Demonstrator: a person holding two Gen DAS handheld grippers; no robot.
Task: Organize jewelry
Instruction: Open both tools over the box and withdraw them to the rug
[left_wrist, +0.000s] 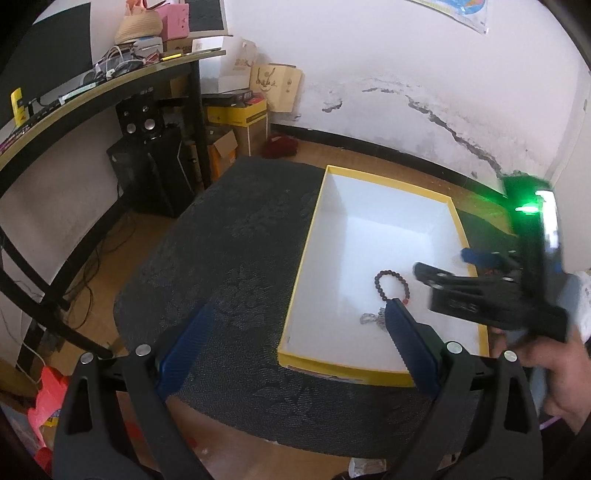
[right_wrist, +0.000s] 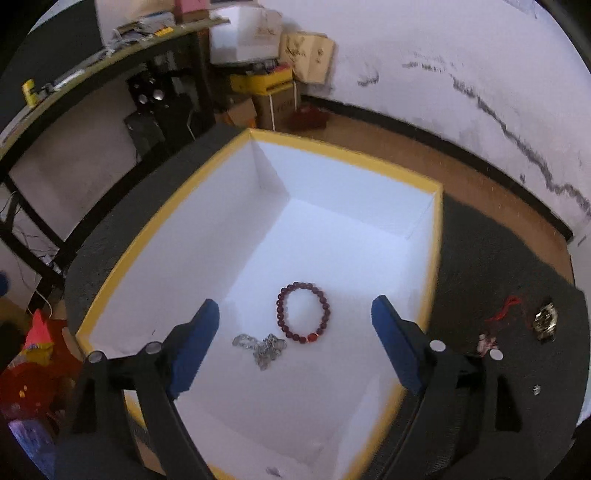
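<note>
a round table under dark patterned cloth (left_wrist: 236, 258) carries everything we work with in this cluttered room. on it sits a shallow rectangular cardboard box, white inside with a yellow rim (right_wrist: 155, 240), which serves as our jewelry tray. our left gripper with blue-padded black fingers (left_wrist: 295, 354) hangs over the cloth at the box's near edge, fingers spread wide and holding nothing. our right gripper (right_wrist: 295, 347), its blue pads equally wide apart and empty, hovers above the inside of the box. on the white floor of the box lies a bracelet of dark red round beads (right_wrist: 303, 312), and just beside it a crumpled silver chain (right_wrist: 263, 347), the two close but apparently not touching. outside the box, on the cloth to the right, we see a gold-toned wristwatch (right_wrist: 546, 320), a thin red cord (right_wrist: 508, 308) near it, and a small pale pink trinket (right_wrist: 487, 342), too blurred to name. by our reckoning the job stands roughly at its midpoint: two pieces are in, and those three remain to be gathered.
</note>
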